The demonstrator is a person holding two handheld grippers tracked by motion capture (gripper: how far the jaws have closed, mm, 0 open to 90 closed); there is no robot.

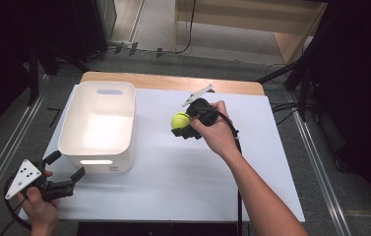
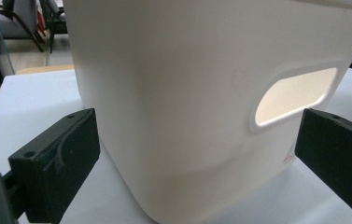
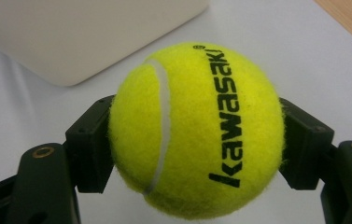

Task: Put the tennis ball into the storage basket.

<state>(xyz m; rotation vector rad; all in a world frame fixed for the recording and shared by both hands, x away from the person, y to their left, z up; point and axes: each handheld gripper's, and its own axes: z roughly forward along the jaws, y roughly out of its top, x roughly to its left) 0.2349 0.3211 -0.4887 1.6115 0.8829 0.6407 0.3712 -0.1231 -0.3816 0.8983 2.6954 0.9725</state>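
Right gripper (image 1: 182,125) clamped on a tennis ball (image 1: 179,120), apparently just above the table (image 1: 173,172); left gripper (image 1: 65,172) agape near the white bin (image 1: 99,125).

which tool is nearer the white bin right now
Left. The left tool sits open at the near end of the white bin, its jaws flanking the bin's near corner in the left gripper view. The right tool holds a tennis ball off to the bin's right.

There was one yellow tennis ball (image 1: 179,119). There was one white bin (image 1: 99,125) on one table (image 1: 183,177). Two grippers were there, the left gripper (image 1: 65,171) and the right gripper (image 1: 183,125).
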